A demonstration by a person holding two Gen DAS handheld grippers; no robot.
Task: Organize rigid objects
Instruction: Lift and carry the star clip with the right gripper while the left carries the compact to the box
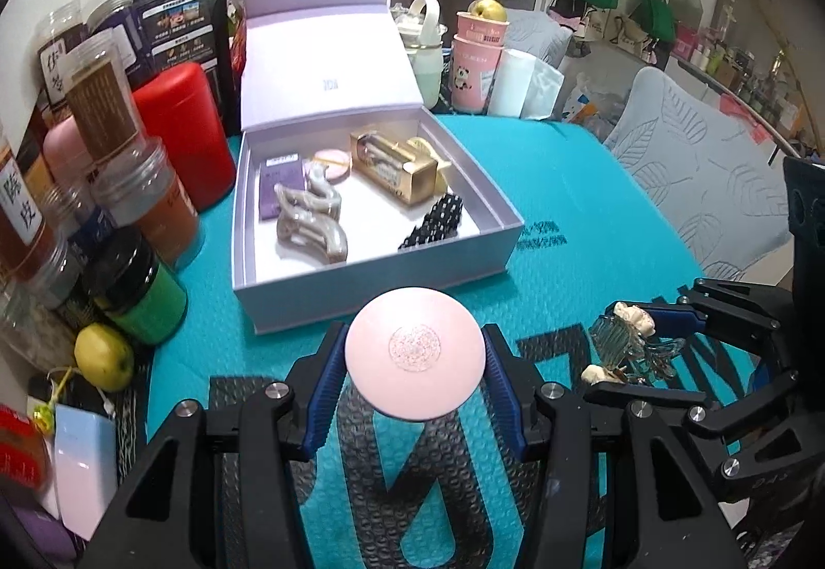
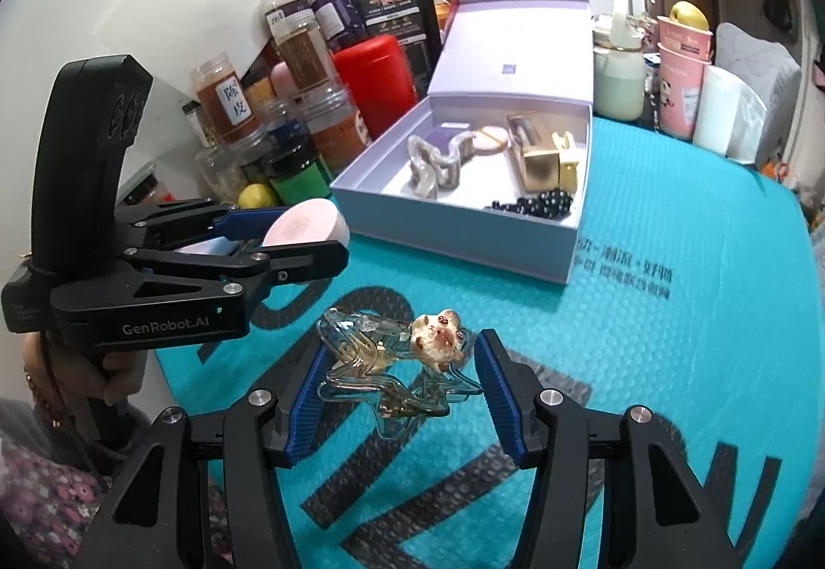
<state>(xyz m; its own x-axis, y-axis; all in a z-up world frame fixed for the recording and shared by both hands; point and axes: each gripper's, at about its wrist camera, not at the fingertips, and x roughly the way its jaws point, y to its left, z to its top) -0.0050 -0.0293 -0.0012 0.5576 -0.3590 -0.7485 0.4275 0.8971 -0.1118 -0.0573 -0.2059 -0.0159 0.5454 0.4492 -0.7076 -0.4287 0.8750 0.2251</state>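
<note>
The left hand-held gripper (image 1: 415,380) pinches a round pink compact (image 1: 415,352) btwn its blue pads, held above the teal mat (image 1: 593,270) just in front of the open lavender box (image 1: 371,259). The right hand-held gripper (image 2: 397,380) has its pads either side of a clear hair claw w/ cream charm (image 2: 397,362); the left pad touches it, a small gap shows at the right pad, so can't tell if it's clamped.

The box sits on the table w/ lid up. Inside: a grey wavy claw clip (image 1: 309,223), purple card (image 1: 281,187), a small pink disc (image 1: 332,162), gold pkg (image 1: 394,172), a yellow clip (image 1: 430,156) and a black beaded clip (image 1: 435,218).

To the left of the box: a red canister (image 1: 180,135), crowded spice jars (image 1: 108,115), a green-label jar (image 1: 149,301) and a yellow fruit (image 1: 103,357). Behind it: a mint bottle (image 1: 425,53), stacked pink cups (image 1: 477,63) w/ a fruit on top, and a white roll (image 1: 513,81). The box's front wall stands btwn both grippers and the contents.
</note>
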